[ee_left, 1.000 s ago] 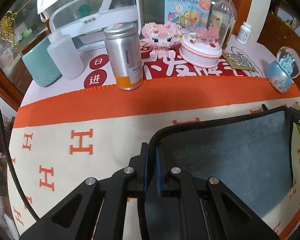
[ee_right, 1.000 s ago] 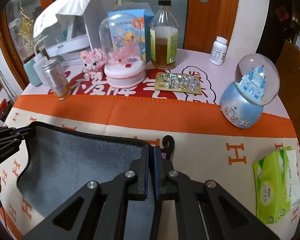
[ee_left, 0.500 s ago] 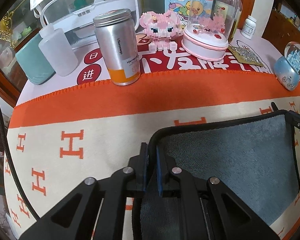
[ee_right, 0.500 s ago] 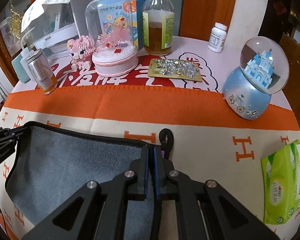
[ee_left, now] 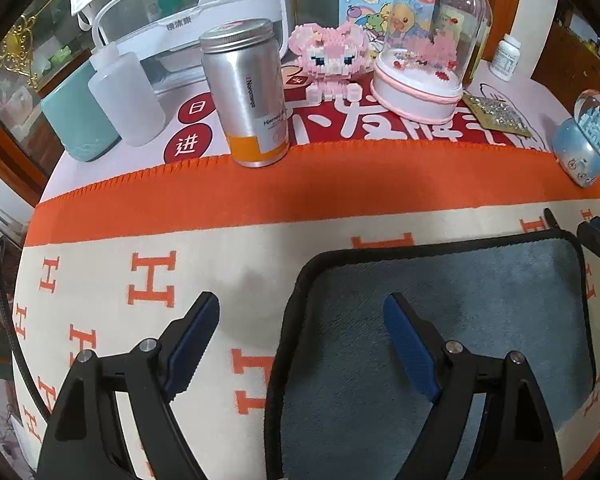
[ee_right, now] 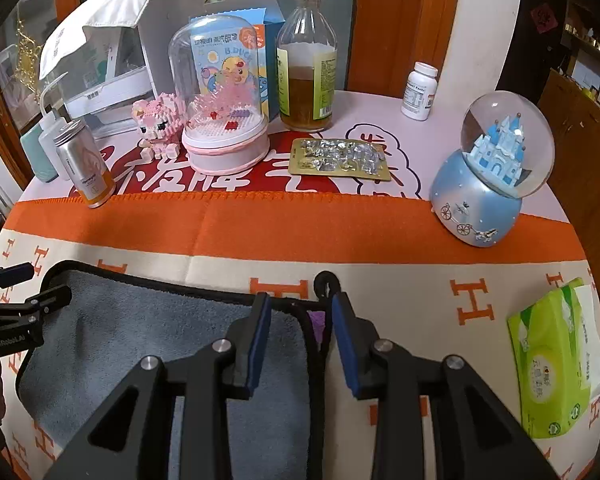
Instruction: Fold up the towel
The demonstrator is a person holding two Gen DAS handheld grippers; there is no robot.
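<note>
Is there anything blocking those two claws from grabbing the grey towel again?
Nothing visible. The left gripper straddles the towel at its corner, and the right gripper is open over the other corner. The can and snow globe stand farther back.

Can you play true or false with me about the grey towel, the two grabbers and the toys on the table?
1. Both grabbers are open. True: the left gripper and the right gripper each show a gap between their blue pads.
2. The towel is bright red. False: it is grey with a black edge.
3. The snow globe has a blue castle inside. True.
4. The green tissue pack sits on top of the towel. False: it lies off to the right on the tablecloth, apart from the towel.
5. The silver can is lying on its side. False: it stands upright.
</note>
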